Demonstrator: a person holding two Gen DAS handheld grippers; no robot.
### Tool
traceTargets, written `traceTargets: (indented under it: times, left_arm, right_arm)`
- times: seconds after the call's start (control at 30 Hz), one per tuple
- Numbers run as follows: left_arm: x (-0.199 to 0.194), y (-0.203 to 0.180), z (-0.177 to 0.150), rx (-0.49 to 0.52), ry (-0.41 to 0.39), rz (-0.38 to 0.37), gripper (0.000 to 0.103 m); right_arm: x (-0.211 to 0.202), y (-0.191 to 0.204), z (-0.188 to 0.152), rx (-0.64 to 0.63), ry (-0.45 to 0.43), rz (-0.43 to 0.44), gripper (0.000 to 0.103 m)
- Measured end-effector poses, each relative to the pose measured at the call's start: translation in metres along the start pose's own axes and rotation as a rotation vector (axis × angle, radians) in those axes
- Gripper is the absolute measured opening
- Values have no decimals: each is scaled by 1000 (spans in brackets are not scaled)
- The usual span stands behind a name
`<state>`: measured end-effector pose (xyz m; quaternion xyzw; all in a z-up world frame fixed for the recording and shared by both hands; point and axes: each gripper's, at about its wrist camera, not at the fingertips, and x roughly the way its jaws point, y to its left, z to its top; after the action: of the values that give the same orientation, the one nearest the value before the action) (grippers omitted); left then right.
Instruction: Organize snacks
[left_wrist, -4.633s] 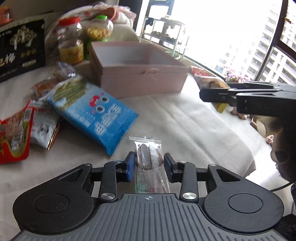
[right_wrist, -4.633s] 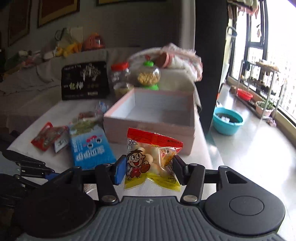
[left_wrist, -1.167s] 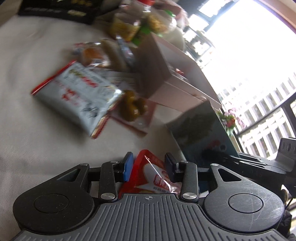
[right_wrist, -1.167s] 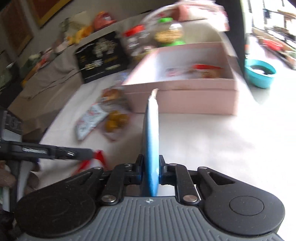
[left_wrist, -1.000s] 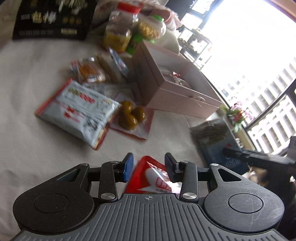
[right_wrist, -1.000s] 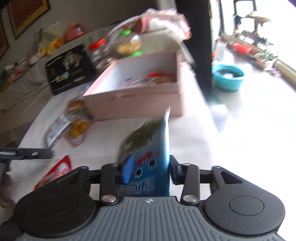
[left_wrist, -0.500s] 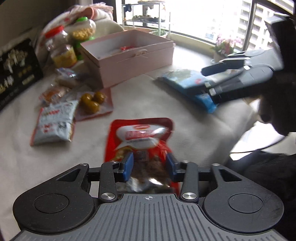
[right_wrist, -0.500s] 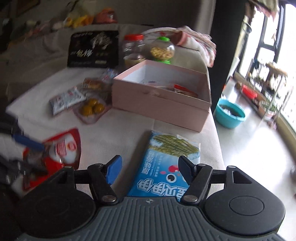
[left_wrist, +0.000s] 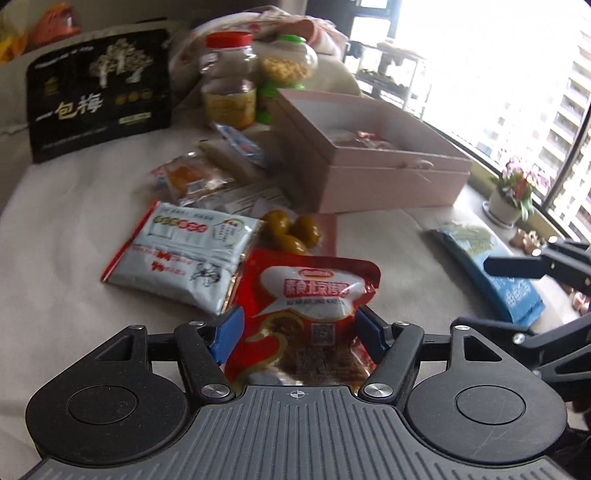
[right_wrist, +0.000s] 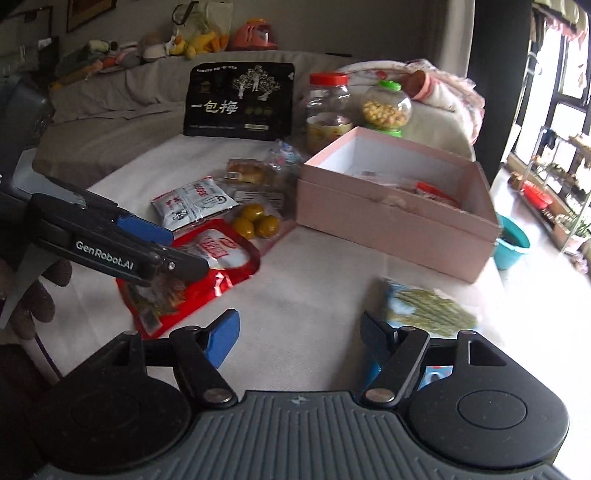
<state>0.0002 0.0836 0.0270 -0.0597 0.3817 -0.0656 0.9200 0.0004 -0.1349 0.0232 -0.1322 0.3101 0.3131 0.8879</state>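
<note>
Left wrist view: left gripper (left_wrist: 297, 328) jaws opening, red pouch (left_wrist: 306, 295) lying loose between them mid-table. Right gripper (right_wrist: 297, 341) jaws opening, empty; blue packet (right_wrist: 424, 308) lies near the table's window-side edge, probably staged for the pink box (right_wrist: 399, 218).

A cloth-covered table (right_wrist: 317, 280) is carrying a pink box (right_wrist: 391, 218), a red packet (right_wrist: 207, 280), a blue packet (right_wrist: 424, 314), what are probably plums (right_wrist: 255, 221), and jars (right_wrist: 328, 110).

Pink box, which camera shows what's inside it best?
The right wrist view: it looks down past the near wall of the pink box onto its white lining and the packets inside. The left wrist view shows the box from lower, its contents mostly hidden.
</note>
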Motion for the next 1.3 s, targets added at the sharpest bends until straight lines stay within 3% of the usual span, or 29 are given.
traceTargets:
  times: [0.1,0.2,0.33,0.57,0.63,0.77,0.87,0.93,1.1,1.17,1.2,1.27,1.3]
  left_arm:
    - [-6,14,-1,-90,1,-56,68]
    - [-9,34,-2,-202,-7,-115,68]
    - [-3,51,-6,-279,1,-158,66]
    - [8,60,-2,-275,-10,-246,66]
    - [13,59,1,-275,1,-280,73]
    - [11,45,7,-232,22,-299,73]
    - [4,30,7,-207,26,-378,70]
    - [4,18,7,-191,45,-439,56]
    - [25,-7,11,-131,39,-301,53]
    - [30,-10,12,-116,35,-258,40]
    - [29,-11,11,-113,30,-240,33]
    - [26,-10,10,-138,31,-240,32]
    - [24,-9,9,-159,36,-250,32]
  right_arm:
    - [9,0,5,50,9,52,72]
    - [15,3,12,71,17,131,57]
    - [31,16,19,60,46,187,56]
    - [48,26,18,35,77,173,55]
    - [47,23,15,37,76,163,55]
    - [42,15,8,31,69,112,55]
    - [38,6,1,31,58,73,55]
    - [34,1,-3,29,49,65,55]
    - [27,-2,-10,10,33,41,55]
    - [23,-1,-10,1,34,22,56]
    - [20,-2,-11,-5,33,11,58]
    - [10,-6,-12,-4,11,-12,73]
    - [4,-10,-13,8,-5,-25,74]
